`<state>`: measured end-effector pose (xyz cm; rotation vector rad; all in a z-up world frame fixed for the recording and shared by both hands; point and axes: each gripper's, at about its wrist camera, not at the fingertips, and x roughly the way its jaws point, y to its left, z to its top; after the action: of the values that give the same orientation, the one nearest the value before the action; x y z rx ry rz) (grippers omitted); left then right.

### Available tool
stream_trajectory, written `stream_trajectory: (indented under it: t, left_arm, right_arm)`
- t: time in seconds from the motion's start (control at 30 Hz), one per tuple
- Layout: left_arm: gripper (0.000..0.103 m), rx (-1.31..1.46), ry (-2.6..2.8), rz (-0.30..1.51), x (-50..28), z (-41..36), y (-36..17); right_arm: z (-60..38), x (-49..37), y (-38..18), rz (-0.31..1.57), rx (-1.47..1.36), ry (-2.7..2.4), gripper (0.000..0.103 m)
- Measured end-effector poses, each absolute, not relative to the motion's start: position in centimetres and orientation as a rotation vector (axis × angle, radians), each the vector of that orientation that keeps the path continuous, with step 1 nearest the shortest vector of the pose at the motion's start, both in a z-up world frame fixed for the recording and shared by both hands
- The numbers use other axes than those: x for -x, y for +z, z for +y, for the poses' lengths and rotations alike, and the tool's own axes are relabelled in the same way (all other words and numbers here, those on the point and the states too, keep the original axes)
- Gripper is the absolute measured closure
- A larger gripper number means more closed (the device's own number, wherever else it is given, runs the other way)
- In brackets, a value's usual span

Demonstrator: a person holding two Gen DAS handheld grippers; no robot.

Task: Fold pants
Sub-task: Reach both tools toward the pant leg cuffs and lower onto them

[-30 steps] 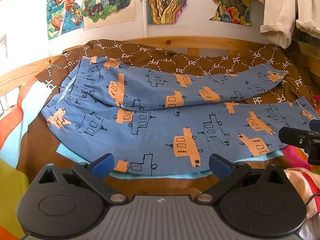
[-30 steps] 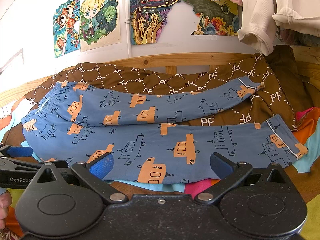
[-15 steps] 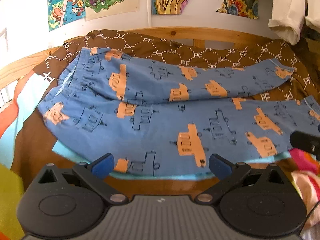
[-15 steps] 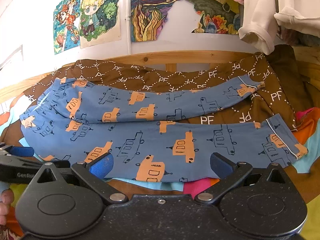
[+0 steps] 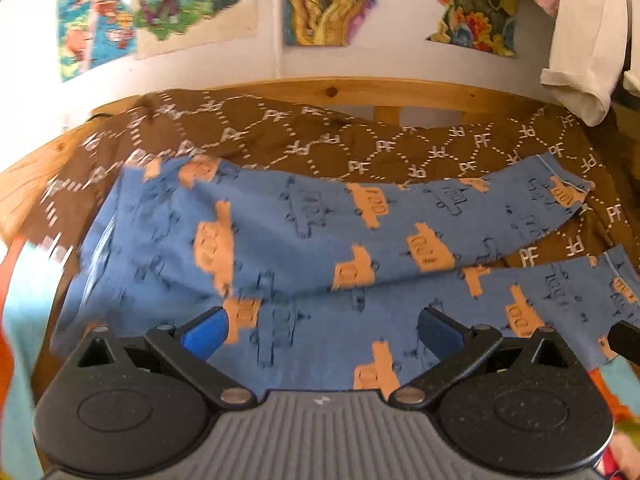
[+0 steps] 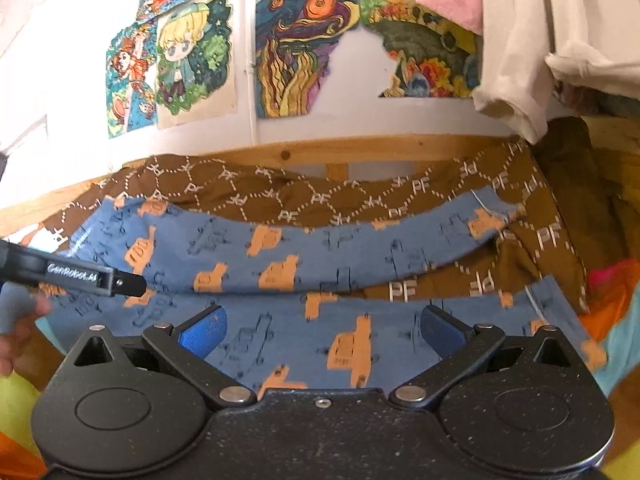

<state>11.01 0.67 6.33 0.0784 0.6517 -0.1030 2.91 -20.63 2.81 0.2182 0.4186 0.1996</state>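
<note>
Two tools, left tool (image 5: pixel 320 332) and right tool (image 6: pixel 320 330), gaped wide, gripping nothing, above near edge of pants (image 6: pixel 280 256) spread flat on blanket (image 6: pixel 320 196), legs pointing right.

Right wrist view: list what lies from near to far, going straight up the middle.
Right hand-held gripper → near leg of the blue pants → far leg → brown PF blanket → wooden bed rail → wall drawings.
</note>
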Motion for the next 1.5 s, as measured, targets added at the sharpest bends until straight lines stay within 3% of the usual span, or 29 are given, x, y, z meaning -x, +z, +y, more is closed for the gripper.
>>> stream_trajectory:
  t: [0.27,0.53,0.77,0.8,0.87,0.93,1.03,1.13,1.23,1.27,1.3,1.37,1.4,1.47,1.5]
  left_arm:
    - [0.000,-0.110,-0.182,0.663,-18.2,2.7,11.4]
    - [0.000,-0.417,-0.180,0.635,-27.1,3.1,10.8]
    - [0.000,-0.546,-0.145,0.674,-31.2,2.8,9.1]
    - [0.000,-0.568,-0.163,0.681,-31.4,2.8,8.8]
    - [0.002,-0.586,-0.188,0.697,-31.7,3.0,8.0]
    - [0.011,-0.590,-0.191,0.727,-32.3,3.4,7.2]
    - [0.025,-0.611,-0.190,0.758,-32.7,4.1,6.5]
    - [0.034,-0.616,-0.196,0.784,-33.1,4.9,6.5]
    - [0.062,-0.618,-0.189,0.837,-33.7,5.5,6.2]
    - [0.066,-0.626,-0.191,0.850,-33.8,5.7,6.0]
    - [0.067,-0.640,-0.199,0.853,-33.8,5.7,5.9]
    - [0.078,-0.683,-0.210,0.858,-33.6,5.3,5.5]
    - [0.087,-0.696,-0.215,0.861,-33.5,5.0,5.5]
    - [0.098,-0.731,-0.212,0.853,-33.3,4.4,5.2]
    - [0.100,-0.743,-0.206,0.848,-33.1,4.2,5.1]
  right_arm:
    - [-24.5,-11.5,4.9,0.597,-0.203,0.496,0.001]
    - [-26.7,-20.3,4.5,0.671,0.045,0.589,0.001]
    - [-25.3,-31.1,3.5,0.694,0.064,0.666,0.001]
    - [-24.8,-32.5,3.3,0.706,0.076,0.668,0.002]
    - [-24.2,-34.9,2.7,0.736,0.097,0.684,0.019]
    - [-23.6,-36.9,2.1,0.773,0.133,0.689,0.029]
    - [-23.2,-38.8,1.4,0.786,0.174,0.687,0.051]
    - [-23.3,-40.0,0.9,0.816,0.176,0.719,0.052]
    - [-23.6,-40.7,0.2,0.853,0.166,0.758,0.039]
    - [-23.7,-40.8,0.0,0.865,0.164,0.770,0.037]
    - [-23.7,-40.7,-0.1,0.872,0.167,0.775,0.037]
    - [-23.6,-40.7,-0.5,0.885,0.182,0.767,0.040]
    - [-23.5,-40.6,-0.6,0.882,0.181,0.753,0.043]
    - [-23.2,-40.4,-0.6,0.875,0.189,0.732,0.065]
    - [-23.0,-40.2,-0.6,0.871,0.199,0.724,0.070]
